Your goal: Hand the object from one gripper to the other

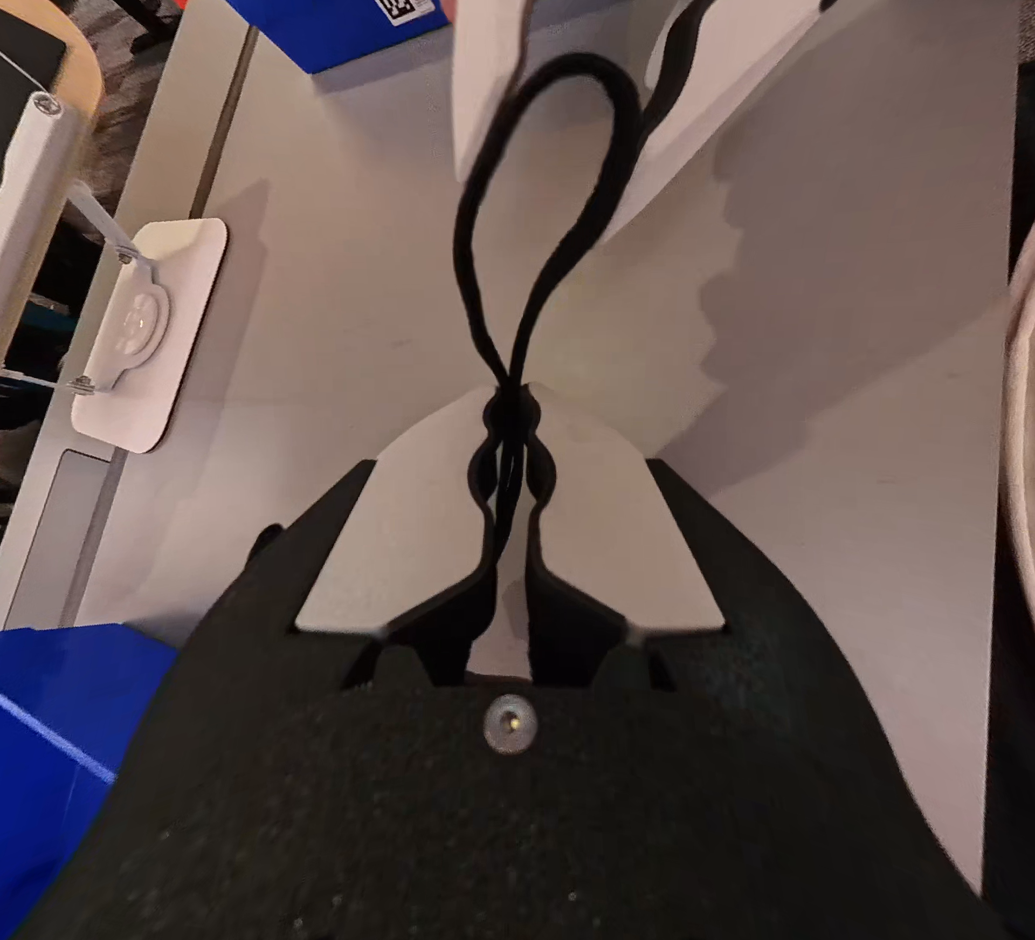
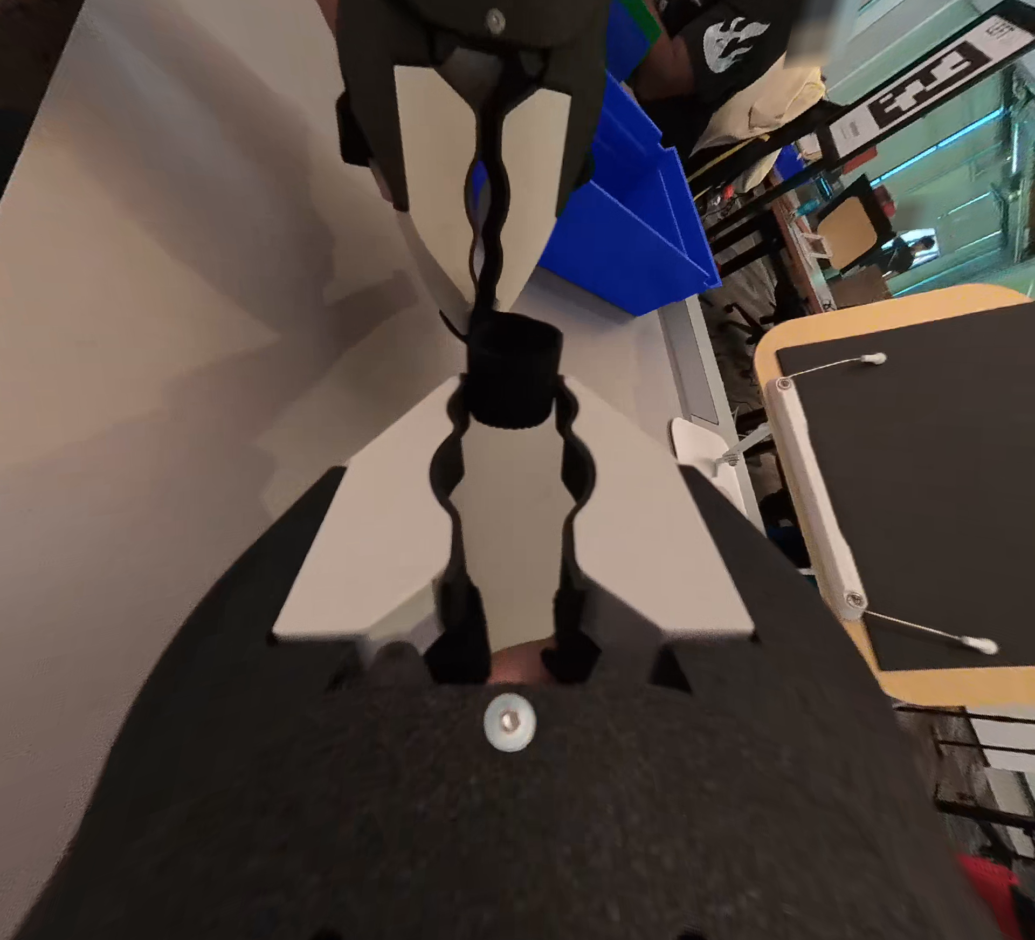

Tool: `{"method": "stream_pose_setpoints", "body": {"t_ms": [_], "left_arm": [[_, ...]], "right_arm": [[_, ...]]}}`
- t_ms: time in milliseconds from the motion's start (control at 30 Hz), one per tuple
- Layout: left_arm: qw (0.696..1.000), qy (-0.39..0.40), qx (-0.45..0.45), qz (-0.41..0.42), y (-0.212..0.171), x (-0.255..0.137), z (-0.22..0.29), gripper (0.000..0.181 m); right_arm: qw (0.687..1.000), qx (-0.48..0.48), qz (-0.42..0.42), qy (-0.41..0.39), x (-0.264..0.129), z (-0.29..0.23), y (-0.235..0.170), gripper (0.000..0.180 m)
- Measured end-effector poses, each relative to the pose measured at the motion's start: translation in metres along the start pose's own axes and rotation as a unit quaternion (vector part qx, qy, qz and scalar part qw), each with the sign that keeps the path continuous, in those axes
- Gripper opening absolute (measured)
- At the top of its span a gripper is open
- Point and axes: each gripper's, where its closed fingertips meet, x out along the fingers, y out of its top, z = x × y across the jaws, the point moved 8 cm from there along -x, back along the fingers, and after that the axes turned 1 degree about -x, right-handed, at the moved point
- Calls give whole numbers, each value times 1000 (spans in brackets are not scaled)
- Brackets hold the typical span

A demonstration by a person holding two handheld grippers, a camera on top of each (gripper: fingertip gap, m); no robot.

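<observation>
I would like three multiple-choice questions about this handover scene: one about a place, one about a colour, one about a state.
1. Where is the end of the black band away from the left gripper?
A) inside a blue bin
B) between the fingers of the right gripper
C) flat on the table

2. What colour is the band?
A) black
B) red
C) white

3. How are the left gripper's fingers?
A) wide open, empty
B) shut on the band
C) out of view

Key: 1 B, the right wrist view shows it between the tips; 2 A, black in both views; 3 B, the strands are pinched between them.
</observation>
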Motion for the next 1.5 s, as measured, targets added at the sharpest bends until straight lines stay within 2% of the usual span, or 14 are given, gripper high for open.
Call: {"method": "stream_pose_setpoints", "body": {"t_ms": [100, 200, 300, 367, 433, 467, 567, 733, 900, 1000, 1167, 1267, 1400, 1500], "left_arm": [[1000, -6, -5, 8, -1, 1, 0, 4], [1000, 1, -9, 14, -1, 1, -3, 4], [999, 24, -14, 36, -1, 0, -5, 6], [997, 55, -28, 51, -1, -3, -8, 17], [992, 78, -78, 69, -2, -11, -11, 44], [984, 96, -115, 95, -2, -18, -13, 47], [939, 153, -233, 201, -8, -38, -11, 40], [893, 72, -338, 287, -3, -29, 28, 41], [879, 83, -375, 282, -1, -12, 40, 58], [862, 114, -387, 307, -8, -20, 27, 64], [834, 131, -398, 360, -20, -40, 13, 69], [820, 131, -402, 386, -23, -46, 7, 65], [793, 101, -442, 407, -31, -46, 1, 60], [770, 77, -466, 428, -35, -48, -2, 62]], "right_arm": [[1000, -4, 9, 3, 0, -1, -2, 7], [999, 29, 17, 30, 0, 0, -5, 4], [999, 48, 19, 18, -1, 7, -7, 4], [997, 73, 23, 0, -5, 18, -8, 4], [993, 110, 33, -30, -13, 35, -14, 4], [988, 138, 45, -47, -18, 45, -17, 4], [957, 255, 109, -87, -28, 76, -29, 4], [887, 402, 185, -129, -24, 100, -36, 4], [822, 507, 246, -85, -12, 95, -27, 4], [791, 545, 275, -44, -7, 88, -23, 4], [775, 571, 271, 8, 6, 67, -27, 4], [749, 596, 283, 58, 15, 53, -28, 4], [723, 606, 312, 115, 19, 40, -24, 4], [721, 602, 315, 136, 23, 32, -19, 4]]}}
